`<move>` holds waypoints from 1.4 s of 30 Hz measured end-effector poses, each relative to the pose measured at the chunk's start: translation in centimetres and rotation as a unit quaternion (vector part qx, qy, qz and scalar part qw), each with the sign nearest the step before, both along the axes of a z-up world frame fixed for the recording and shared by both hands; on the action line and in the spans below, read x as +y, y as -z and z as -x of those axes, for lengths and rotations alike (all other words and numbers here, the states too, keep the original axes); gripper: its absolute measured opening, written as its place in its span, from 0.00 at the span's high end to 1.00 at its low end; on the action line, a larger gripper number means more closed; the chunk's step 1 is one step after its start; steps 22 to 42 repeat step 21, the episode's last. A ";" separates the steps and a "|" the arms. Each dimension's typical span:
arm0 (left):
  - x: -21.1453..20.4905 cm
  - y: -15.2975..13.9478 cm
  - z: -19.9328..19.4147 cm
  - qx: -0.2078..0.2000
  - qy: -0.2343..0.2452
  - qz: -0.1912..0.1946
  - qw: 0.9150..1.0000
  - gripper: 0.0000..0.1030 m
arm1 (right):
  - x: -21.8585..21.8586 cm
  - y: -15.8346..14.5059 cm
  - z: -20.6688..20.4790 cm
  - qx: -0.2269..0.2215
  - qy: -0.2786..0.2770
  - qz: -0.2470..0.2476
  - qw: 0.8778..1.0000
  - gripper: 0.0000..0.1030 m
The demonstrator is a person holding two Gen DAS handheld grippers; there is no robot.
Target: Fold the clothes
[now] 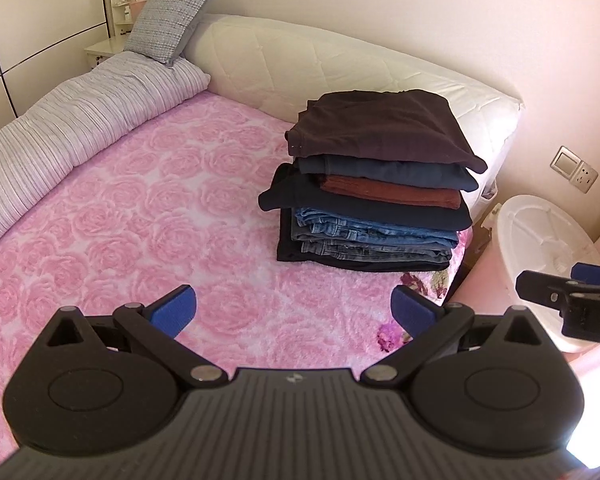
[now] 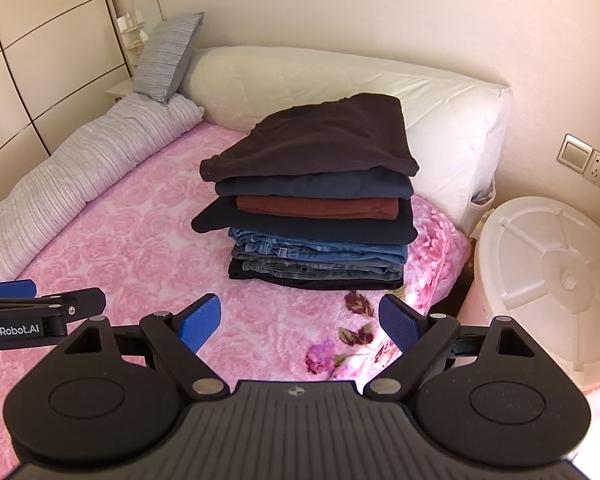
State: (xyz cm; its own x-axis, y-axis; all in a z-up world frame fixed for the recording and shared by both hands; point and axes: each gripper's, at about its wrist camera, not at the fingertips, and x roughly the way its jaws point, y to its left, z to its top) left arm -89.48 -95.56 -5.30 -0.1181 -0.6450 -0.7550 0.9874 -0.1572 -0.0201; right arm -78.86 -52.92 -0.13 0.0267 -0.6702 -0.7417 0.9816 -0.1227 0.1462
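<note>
A stack of folded clothes (image 1: 372, 184) sits on the pink rose blanket (image 1: 160, 220) near the bed's right corner; it also shows in the right wrist view (image 2: 312, 200). A dark brown garment is on top, jeans near the bottom. My left gripper (image 1: 294, 312) is open and empty, above the blanket in front of the stack. My right gripper (image 2: 300, 324) is open and empty, also short of the stack. The right gripper's tip shows at the right edge of the left wrist view (image 1: 560, 292). The left gripper's tip shows at the left of the right wrist view (image 2: 40, 300).
A rolled striped quilt (image 1: 72, 128) lies along the left side. A grey pillow (image 1: 172, 16) and a white quilted bolster (image 1: 340, 68) lie at the head. A white round plastic bin (image 2: 548, 276) stands beside the bed at right. A wall socket (image 2: 584, 160) is above it.
</note>
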 end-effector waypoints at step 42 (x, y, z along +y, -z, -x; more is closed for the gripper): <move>0.6 0.6 -0.4 0.013 0.017 0.008 1.000 0.01 | 0.7 -0.2 -0.7 0.013 0.006 -0.002 1.000 0.14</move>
